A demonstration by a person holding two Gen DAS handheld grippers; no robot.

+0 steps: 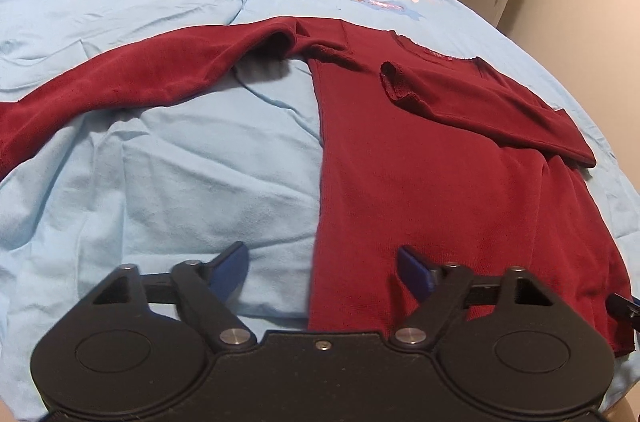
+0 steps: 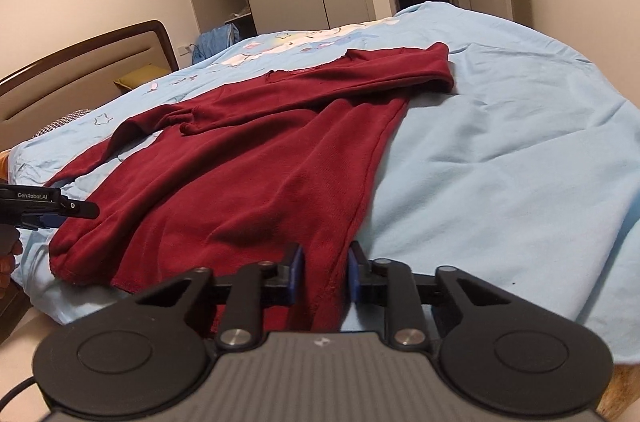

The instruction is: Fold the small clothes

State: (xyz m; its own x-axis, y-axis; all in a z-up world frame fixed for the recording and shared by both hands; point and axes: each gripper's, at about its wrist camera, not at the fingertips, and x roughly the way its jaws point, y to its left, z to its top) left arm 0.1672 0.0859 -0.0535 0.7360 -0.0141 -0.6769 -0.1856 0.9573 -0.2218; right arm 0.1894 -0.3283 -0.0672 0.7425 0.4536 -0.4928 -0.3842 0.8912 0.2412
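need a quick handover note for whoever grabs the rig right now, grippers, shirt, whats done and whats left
Right gripper: shut on the shirt at its hem, right side edge.
Left gripper: open, holding nothing, low over the hem with the shirt's left edge between its fingers.
Shirt: dark red, long-sleeved, flat on the blue bed, collar away from you.
Done: right sleeve folded across the chest.
Left: left sleeve is spread out on the bed and needs folding in; then probably fold the body.
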